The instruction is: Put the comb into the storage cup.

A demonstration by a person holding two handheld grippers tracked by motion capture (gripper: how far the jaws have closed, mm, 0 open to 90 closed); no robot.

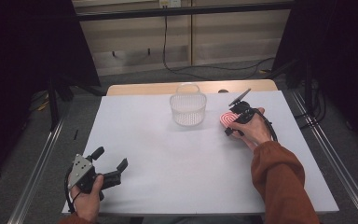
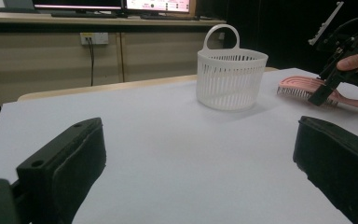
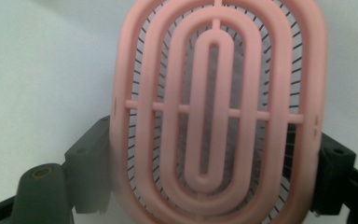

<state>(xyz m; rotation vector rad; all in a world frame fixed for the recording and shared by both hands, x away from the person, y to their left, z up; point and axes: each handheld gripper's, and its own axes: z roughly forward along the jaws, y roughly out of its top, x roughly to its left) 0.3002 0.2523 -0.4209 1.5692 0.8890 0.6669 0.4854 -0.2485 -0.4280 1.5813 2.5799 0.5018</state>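
— White table [image 1: 182,154], dark curtains at both sides, pale wall panels and a trailing cable behind. What's on it?

— A white slotted basket [image 1: 188,108] with a handle, standing upright toward the far edge. Just right of it, apart from it, lies a pink brush [image 1: 228,119].

— And the right gripper [image 1: 234,122]?

— It is down on the brush. In the right gripper view the oval brush head [image 3: 216,112], with its concentric pink ribs and dark bristles showing through, sits between the two black jaws, one at each long side. They look pressed against its edges, so I take it as gripped. In the left gripper view the brush is low over the table; whether it touches the surface, I cannot tell.

— The left gripper [image 1: 109,163]?

— Near the front left corner, well apart from the basket and brush. Its jaws stand wide apart with nothing between them, only bare table, and they face toward the basket.

— Who holds them?

— A person; the right arm wears a rust-orange sleeve [image 1: 279,182].
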